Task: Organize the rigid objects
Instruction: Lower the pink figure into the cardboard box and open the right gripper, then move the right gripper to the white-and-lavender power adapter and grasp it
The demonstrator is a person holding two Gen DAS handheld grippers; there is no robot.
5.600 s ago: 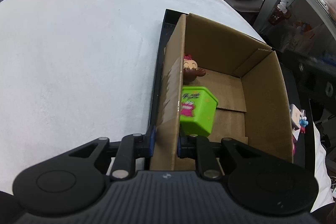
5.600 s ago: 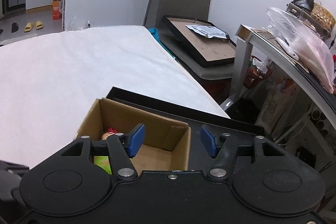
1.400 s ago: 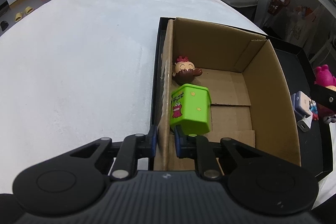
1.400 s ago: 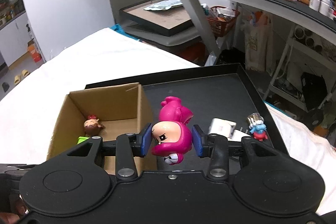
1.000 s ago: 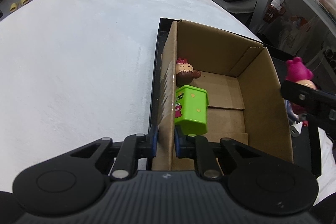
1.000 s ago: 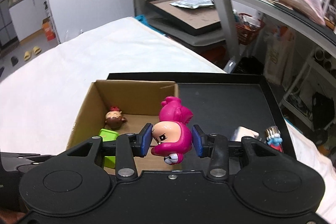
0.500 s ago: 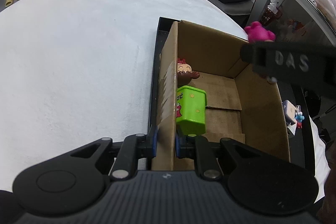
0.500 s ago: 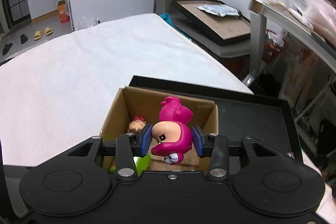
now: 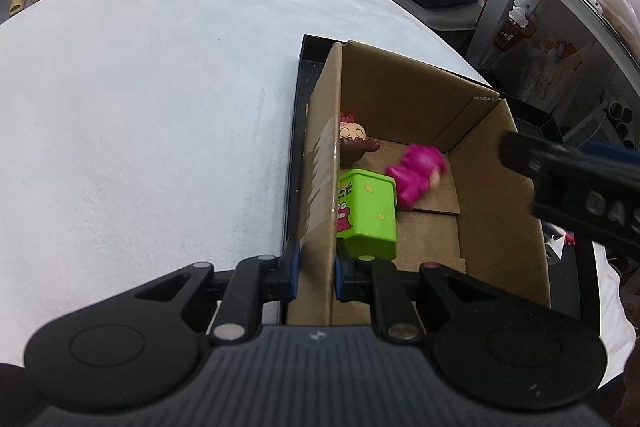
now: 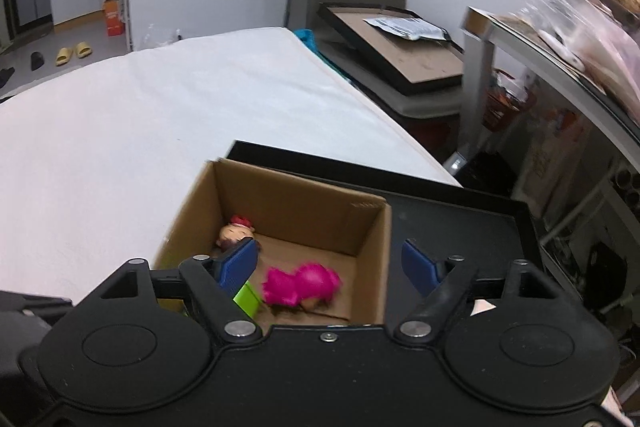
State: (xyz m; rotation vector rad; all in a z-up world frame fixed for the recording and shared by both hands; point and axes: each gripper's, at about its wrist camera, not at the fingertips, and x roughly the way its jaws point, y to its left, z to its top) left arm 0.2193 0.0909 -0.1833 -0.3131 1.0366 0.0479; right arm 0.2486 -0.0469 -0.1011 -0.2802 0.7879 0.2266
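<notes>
An open cardboard box (image 9: pixel 496 179) (image 10: pixel 296 203) stands on a black tray (image 10: pixel 460 227). Inside lie a pink figurine (image 9: pixel 416 175) (image 10: pixel 300 285), blurred with motion, a green toy box (image 9: pixel 368 215) (image 10: pixel 246 297) and a small brown-haired doll (image 9: pixel 354 143) (image 10: pixel 234 235). My left gripper (image 9: pixel 314 267) is shut on the box's left wall. My right gripper (image 10: pixel 330 265) is open and empty above the box; it also shows at the right edge of the left wrist view (image 9: pixel 576 183).
The tray sits at the right edge of a table with a white cloth (image 9: pixel 140 107). Small toys (image 9: pixel 560 243) lie on the tray right of the box. A chair with a framed tray (image 10: pixel 400 47) and a shelf unit (image 10: pixel 560 47) stand beyond.
My right gripper has opened and let go of the pink figurine, which has dropped into the box. The left gripper still holds the box wall.
</notes>
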